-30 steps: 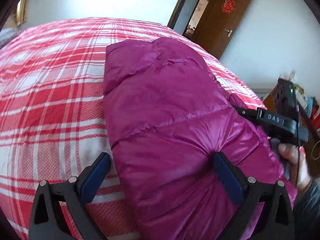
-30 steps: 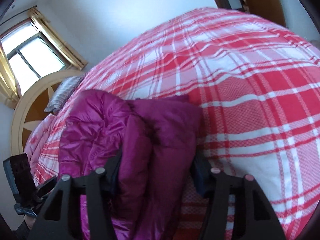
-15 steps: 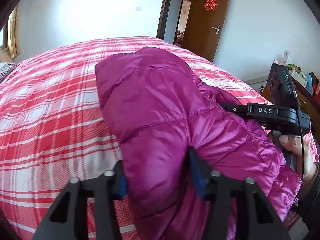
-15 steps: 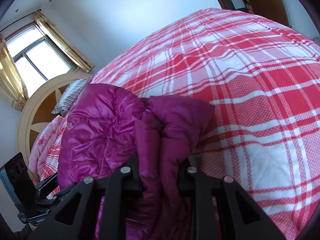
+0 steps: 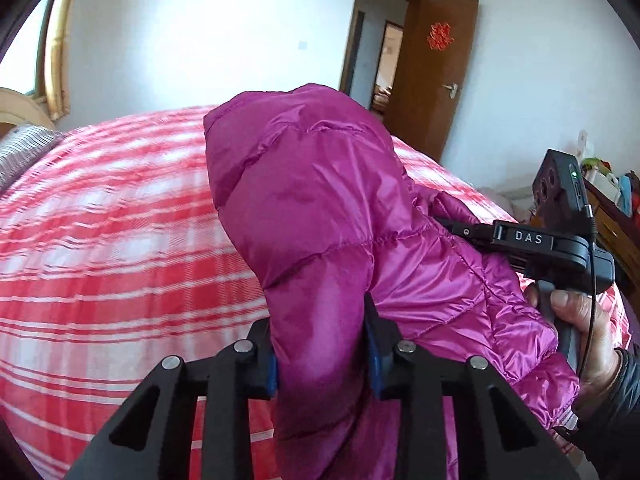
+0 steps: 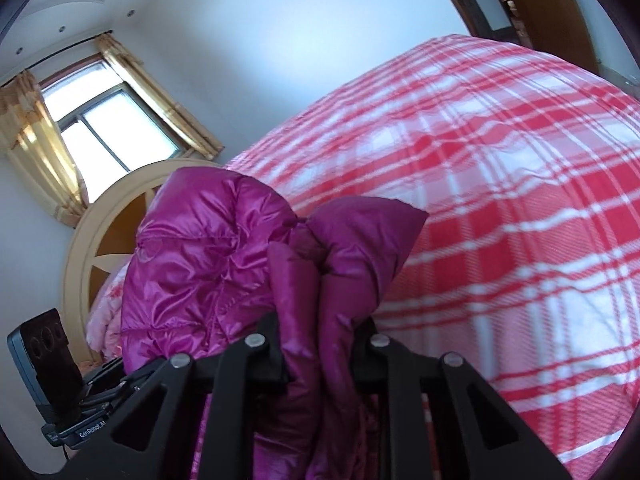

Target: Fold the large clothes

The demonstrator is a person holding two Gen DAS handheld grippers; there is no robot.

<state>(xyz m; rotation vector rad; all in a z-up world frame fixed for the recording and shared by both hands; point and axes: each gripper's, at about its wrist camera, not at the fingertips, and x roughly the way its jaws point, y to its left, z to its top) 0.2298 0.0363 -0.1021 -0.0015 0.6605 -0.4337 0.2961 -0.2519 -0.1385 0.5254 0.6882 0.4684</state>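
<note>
gripping bunched folds of the magenta puffer jacket [image 5: 320, 208], the left gripper [image 5: 322, 354] and right gripper [image 6: 320, 340] hold it above the near edge of the plaid bed [image 5: 112, 240].

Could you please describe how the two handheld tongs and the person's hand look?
Both tongs, left and right, are matte black, with triangular cut-outs and silver bolts; the left shows blue pads. The right handle reads "DAS", with a thin black cable. The bare hand has a dark sleeve.
</note>
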